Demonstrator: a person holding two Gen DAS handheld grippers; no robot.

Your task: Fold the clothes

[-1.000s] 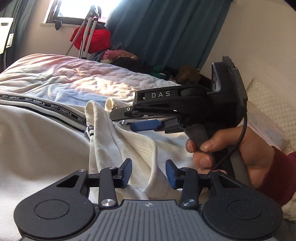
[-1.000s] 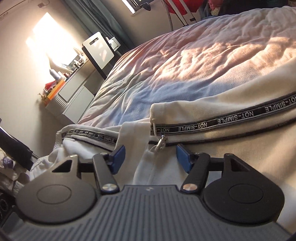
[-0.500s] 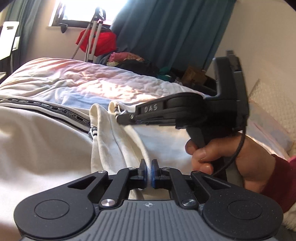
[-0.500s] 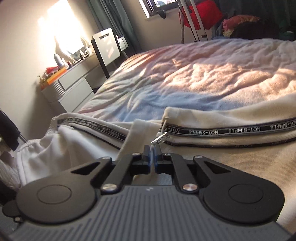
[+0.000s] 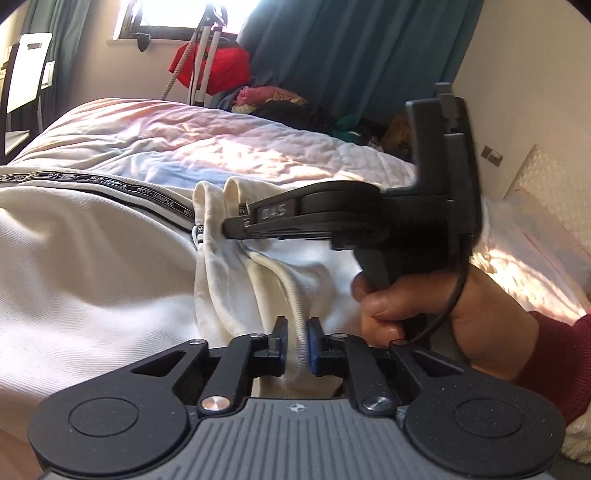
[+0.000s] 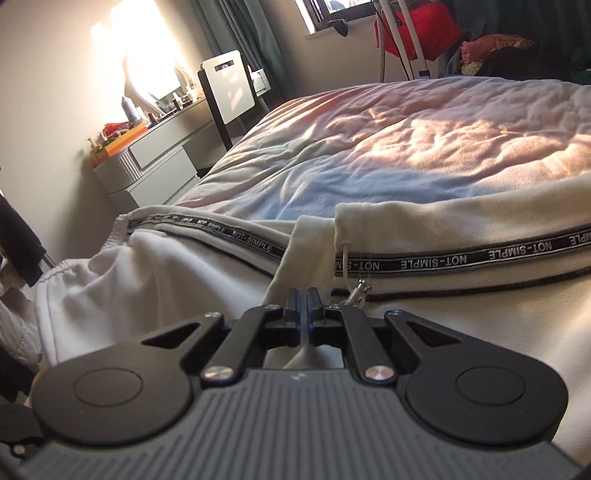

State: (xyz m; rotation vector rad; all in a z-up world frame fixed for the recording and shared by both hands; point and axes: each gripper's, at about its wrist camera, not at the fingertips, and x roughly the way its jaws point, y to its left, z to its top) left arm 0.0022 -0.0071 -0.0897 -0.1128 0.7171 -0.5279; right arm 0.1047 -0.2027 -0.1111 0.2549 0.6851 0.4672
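Tool tips first: left tool [image 5: 296, 345] low centre of the left wrist view, blue pads narrow, pinching a fold of the cream garment [image 5: 92, 266] with a white drawstring [image 5: 297, 295] running up between them. Right tool [image 6: 304, 308] low centre of the right wrist view, pads nearly together, clamped on a thin edge of the same garment. A metal zip pull [image 6: 356, 291] sits just right of its tips.

Left wrist view also catches the right tool side-on at centre right, black body, tips against the bunched cream collar. A hand [image 5: 436, 314] wraps its handle at right, dark red sleeve [image 5: 554, 362] at the frame edge.

Garment lies spread across the bed [image 6: 406, 147], filling the lower half of both views. Black tape printed NOT-SIMPLE [image 6: 461, 258] runs across it.

Bed cover is pale and rumpled, with sun patches. Upper part of the left wrist view: teal curtain [image 5: 351, 55], window [image 5: 177, 14], red bag [image 5: 218, 70], clothes pile [image 5: 280, 103]. Upper left of the right wrist view: grey dresser [image 6: 155, 162] with clutter on top, white-backed chair [image 6: 229, 92] beside it.
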